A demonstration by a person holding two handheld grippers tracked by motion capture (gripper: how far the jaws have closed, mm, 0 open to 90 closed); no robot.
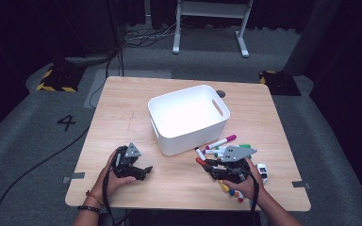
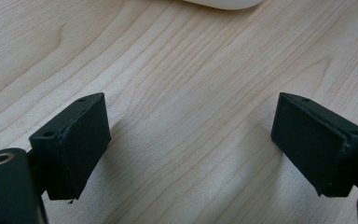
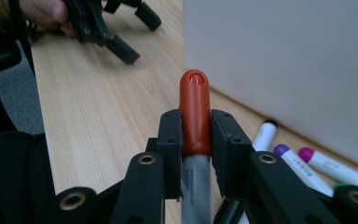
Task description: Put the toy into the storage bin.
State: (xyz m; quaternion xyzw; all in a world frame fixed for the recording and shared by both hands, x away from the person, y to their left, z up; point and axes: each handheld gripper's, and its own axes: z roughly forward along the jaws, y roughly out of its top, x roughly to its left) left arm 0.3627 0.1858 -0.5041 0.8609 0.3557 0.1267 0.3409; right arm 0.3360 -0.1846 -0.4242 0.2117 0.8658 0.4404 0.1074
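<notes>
So the right gripper [image 3: 196, 140] has its jaws clamped tight on a marker with an orange-red cap [image 3: 195, 112], gripping it right where the cap meets the grey barrel. Dead centre of the right gripper view, the cap pokes up past the jaw tips. In the high view that same gripper [image 1: 208, 165] sits lower right of centre on the table, with the marker [image 1: 201, 161] sticking out toward the left, just in front of the white bin.

Just beside it is the rest of the pile: a purple-capped marker [image 3: 294, 161], a magenta-capped one [image 3: 328, 164] and a black-tipped one [image 3: 265, 134], all lying flat at the lower right of the right gripper view, close to the wall of the bin [image 3: 279, 60]. From above you can also see a green one [image 1: 242, 146] and a few more colours under the person's right hand [image 1: 245, 183], lower right.

The left gripper [image 2: 191, 140] has its jaws spread wide apart with nothing between them, just bare wooden table [image 2: 177, 70] underneath. In the high view it sits in the lower left [image 1: 141, 172], held in the left hand [image 1: 111, 176], well apart from the markers.

The white bin [image 1: 188, 117] sits mid-frame, looks empty as far as I can tell.
</notes>
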